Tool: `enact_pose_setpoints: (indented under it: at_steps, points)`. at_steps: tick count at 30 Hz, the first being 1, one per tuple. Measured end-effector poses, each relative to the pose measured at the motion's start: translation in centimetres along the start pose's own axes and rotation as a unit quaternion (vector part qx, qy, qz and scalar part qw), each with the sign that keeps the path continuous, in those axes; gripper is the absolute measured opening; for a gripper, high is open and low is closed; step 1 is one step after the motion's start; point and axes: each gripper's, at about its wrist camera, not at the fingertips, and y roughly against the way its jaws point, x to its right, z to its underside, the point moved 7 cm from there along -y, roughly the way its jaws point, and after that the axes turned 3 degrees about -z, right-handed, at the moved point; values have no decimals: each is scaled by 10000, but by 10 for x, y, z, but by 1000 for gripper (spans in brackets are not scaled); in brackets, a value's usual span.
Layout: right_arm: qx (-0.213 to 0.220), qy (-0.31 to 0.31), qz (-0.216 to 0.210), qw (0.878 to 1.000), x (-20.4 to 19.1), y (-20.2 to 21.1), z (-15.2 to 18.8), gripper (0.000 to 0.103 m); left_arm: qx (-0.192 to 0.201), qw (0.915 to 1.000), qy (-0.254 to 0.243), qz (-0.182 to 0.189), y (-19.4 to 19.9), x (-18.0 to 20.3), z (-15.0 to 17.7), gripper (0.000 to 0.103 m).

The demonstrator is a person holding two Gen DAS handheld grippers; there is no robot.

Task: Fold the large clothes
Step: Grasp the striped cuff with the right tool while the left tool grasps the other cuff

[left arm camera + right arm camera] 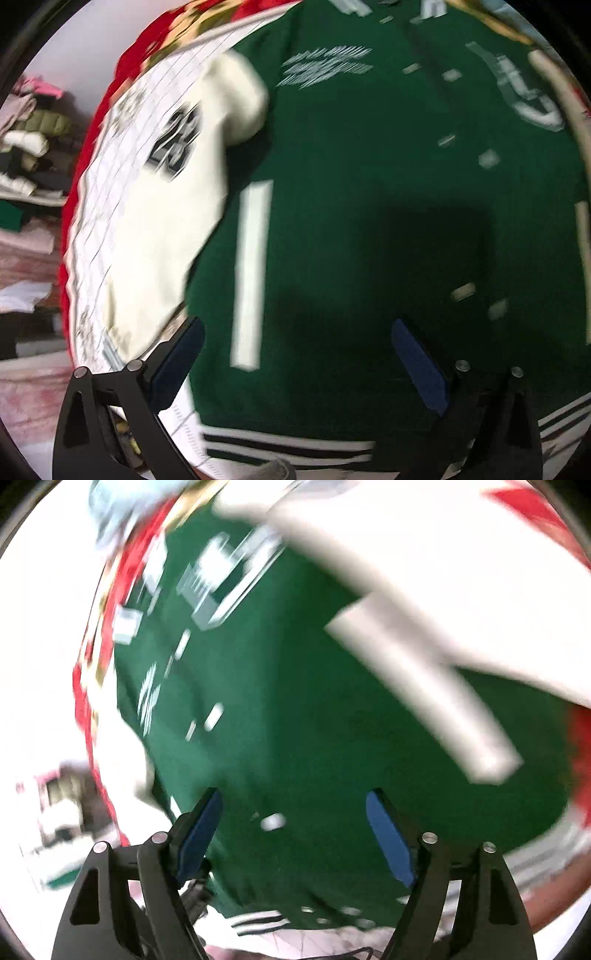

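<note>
A large green varsity-style jacket (351, 166) lies spread flat and fills most of both blurred views. Its cream sleeve (173, 240) rests along its left side, with a dark patch on it. A white pocket stripe (251, 273) and a striped hem (288, 443) show near the fingers. My left gripper (295, 325) hovers over the lower front of the jacket, open, with nothing between its pads. In the right wrist view the jacket (277, 701) runs under a pale sleeve (424, 590) at the upper right. My right gripper (293, 794) is open above the green cloth near the hem (258, 921).
The jacket lies on a white checked sheet (107, 221) with a red patterned border (85, 155). A heap of other clothes (29, 147) is stacked off the left edge. Blurred clutter (62, 812) shows at the lower left of the right wrist view.
</note>
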Motion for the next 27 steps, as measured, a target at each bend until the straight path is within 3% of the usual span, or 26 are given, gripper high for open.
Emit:
enact_pose_setpoints:
  at_steps: [2,3,6,7,9,12,15,16,17,18,19,22,27]
  points:
    - [457,-734,192,9961,49,46,-35,82,116,9997,-152,155,7,34,-15,103]
    - [657,-1061,257,9918,75,66,-35,82,179,9994,-211,211,7,49,-21,103]
    - [1314,-2177,473,9660,169,109,-46,82,438,9972,-591,97,-1,100,-37,103]
    - [1414,-2401,390,9596,193,113,-54,82,501,9960,-741,-53,-8,113,-41,103]
    - [1770,-3105,-178,9338,239,121,-57,82,491,9935,-986,-301,-26,132,-44,103]
    - [2096,-3484,-592,9117,268,124,-68,82,433,9945,-922,-234,-36,135,-45,103]
    - [2456,-3578,-887,8965,272,115,-83,81,429,9943,-942,-255,-35,133,-46,103]
    - [2583,-3623,-960,8904,275,119,-88,71,402,9946,-918,-266,-34,134,-46,103]
    - [2659,-3652,-803,8886,273,121,-91,59,385,9952,-852,-281,-32,133,-49,103]
    - [2752,-3624,-727,8875,271,123,-95,35,401,9957,-780,-287,-29,132,-54,103]
    - [2808,-3574,-736,8877,271,128,-99,25,421,9962,-714,-283,-22,132,-63,103]
    - [3002,-3184,-667,8967,245,149,-104,21,620,9969,-370,-318,-8,116,-83,103]
    - [3131,-2027,-678,9254,155,194,-134,19,627,9965,239,-494,-14,65,-117,103]
